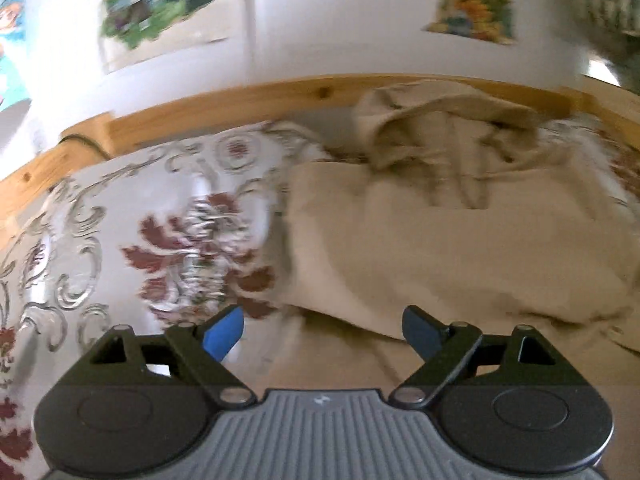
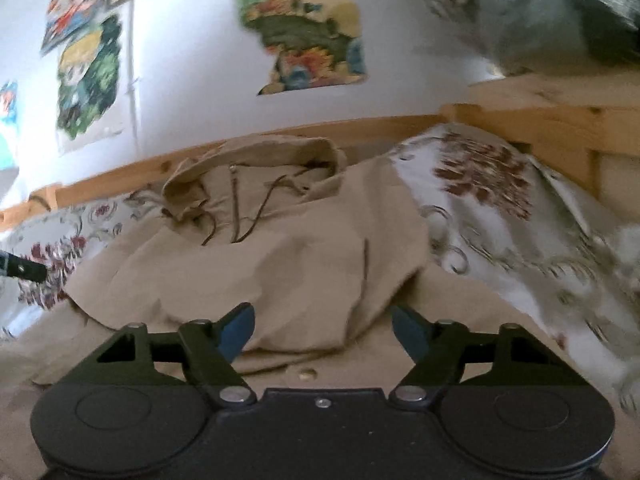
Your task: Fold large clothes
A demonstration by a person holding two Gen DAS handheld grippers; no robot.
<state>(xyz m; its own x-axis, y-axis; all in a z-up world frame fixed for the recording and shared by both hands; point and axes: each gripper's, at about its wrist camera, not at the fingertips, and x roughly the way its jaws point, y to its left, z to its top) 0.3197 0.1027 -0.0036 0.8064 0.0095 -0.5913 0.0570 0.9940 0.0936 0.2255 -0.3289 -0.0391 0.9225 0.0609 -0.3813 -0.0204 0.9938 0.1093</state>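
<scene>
Beige hooded coat (image 2: 280, 256) lies spread on a bed with a floral bedcover (image 1: 120, 216) — its hood (image 2: 256, 156) bunched against the wooden bed rail (image 1: 240, 100), drawstrings trailing down the front. Left gripper (image 1: 322, 330) hovers at the coat's near edge, jaws wide with nothing between them; right gripper (image 2: 322, 330) hovers over a fold of the fabric, jaws apart and gripping nothing — posters (image 2: 304, 28) hang on the white wall
</scene>
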